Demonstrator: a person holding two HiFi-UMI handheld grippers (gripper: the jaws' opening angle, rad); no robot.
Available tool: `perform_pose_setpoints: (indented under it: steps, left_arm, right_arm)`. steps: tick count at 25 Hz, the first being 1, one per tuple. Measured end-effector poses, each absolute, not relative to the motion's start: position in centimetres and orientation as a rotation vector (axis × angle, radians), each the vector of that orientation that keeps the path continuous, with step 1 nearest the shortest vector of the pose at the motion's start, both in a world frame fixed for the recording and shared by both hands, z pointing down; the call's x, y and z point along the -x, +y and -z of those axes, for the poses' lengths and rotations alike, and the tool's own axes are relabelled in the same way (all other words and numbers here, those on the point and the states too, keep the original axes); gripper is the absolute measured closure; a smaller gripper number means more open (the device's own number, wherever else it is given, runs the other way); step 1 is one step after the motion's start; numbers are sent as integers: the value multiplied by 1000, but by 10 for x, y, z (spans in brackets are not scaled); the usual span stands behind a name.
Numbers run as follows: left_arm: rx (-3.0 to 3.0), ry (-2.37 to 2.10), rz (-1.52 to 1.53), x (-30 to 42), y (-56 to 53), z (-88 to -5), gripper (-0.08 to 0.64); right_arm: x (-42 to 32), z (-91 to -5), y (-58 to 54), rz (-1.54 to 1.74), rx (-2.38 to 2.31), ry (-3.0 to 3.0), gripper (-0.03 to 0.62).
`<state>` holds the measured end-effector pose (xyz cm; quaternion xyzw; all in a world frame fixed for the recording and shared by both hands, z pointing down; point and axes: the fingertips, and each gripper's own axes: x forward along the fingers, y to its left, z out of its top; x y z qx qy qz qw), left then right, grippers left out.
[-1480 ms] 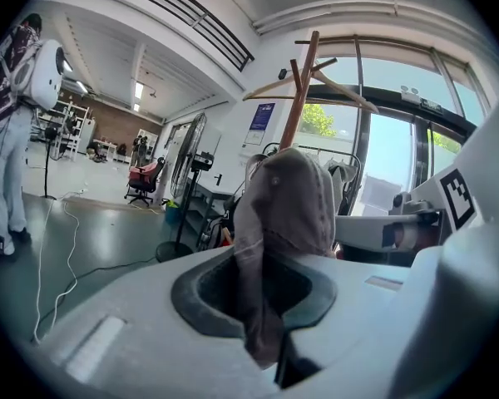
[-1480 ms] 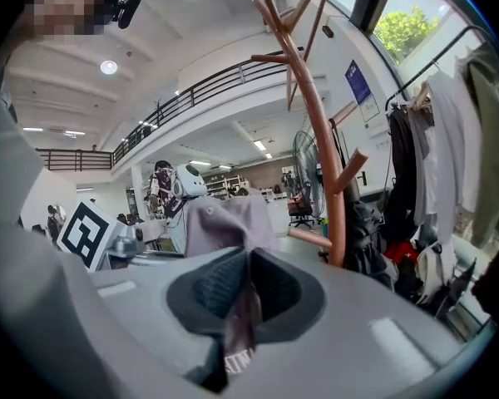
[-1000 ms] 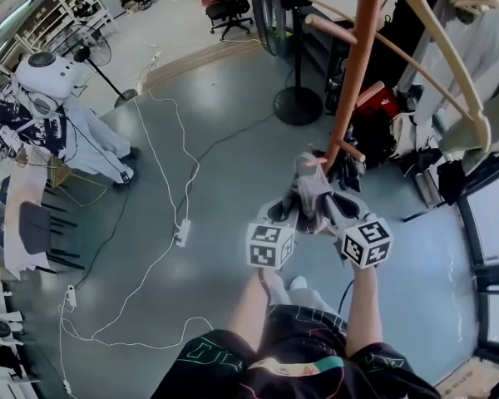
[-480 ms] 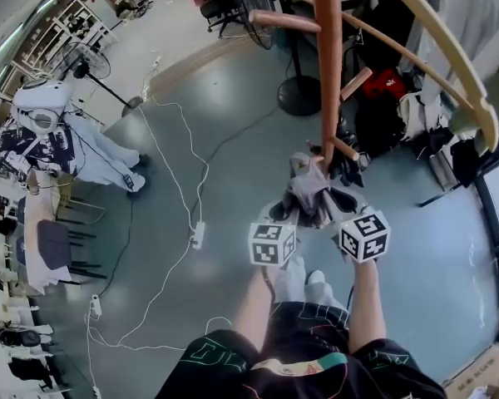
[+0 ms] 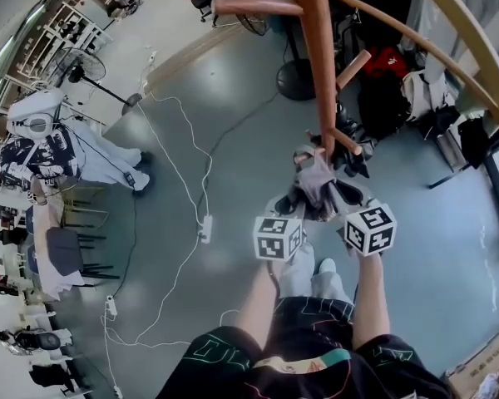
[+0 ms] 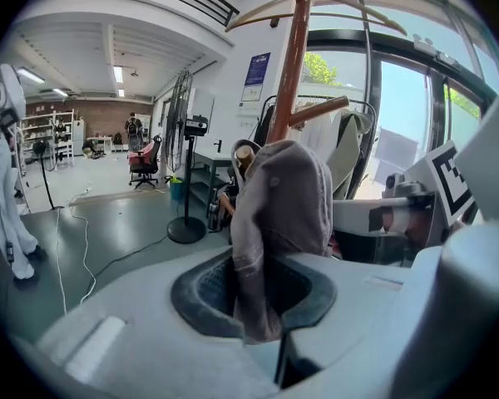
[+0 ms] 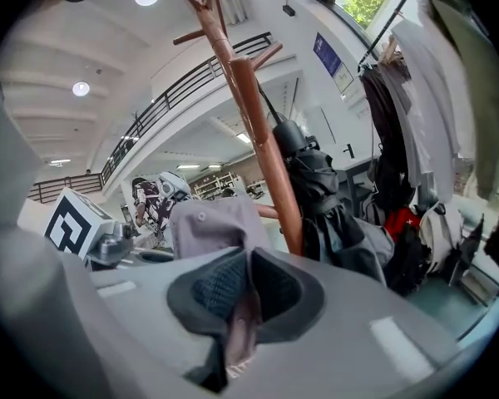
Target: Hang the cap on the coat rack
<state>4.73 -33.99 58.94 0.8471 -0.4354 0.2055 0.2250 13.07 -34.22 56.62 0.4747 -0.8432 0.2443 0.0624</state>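
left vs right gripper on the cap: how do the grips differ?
The left gripper pinches a thick bunched fold of the cap, jaws slightly apart; the right gripper pinches a thin edge, jaws nearly together. In the left gripper view the cap stands tall, covering the lower pole of the coat rack; in the right gripper view it sits low, left of the pole. Shared: both are shut on the same grey cap.

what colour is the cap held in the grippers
Greyish taupe, plain with no pattern visible; the cap shows best in the left gripper view.
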Motion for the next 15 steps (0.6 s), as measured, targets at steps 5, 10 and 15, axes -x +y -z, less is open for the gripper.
perform_pose_setpoints:
  steps: [5,10,15]
  left_arm:
    - [-2345,-1167,-597,-54,-343,-597,502]
    - [-2360,-1123,-624,-65,-346,-605,502]
    - [-2356,-1077,-629,-78,-346,-619,502]
  right_arm:
    - [-139,-577,-346,-784,-1474,-2528,563]
    - [-149,-586,-347,-818,-1523,-2501,563]
    - [-162,-598,-341,-836,-1564,-2457,563]
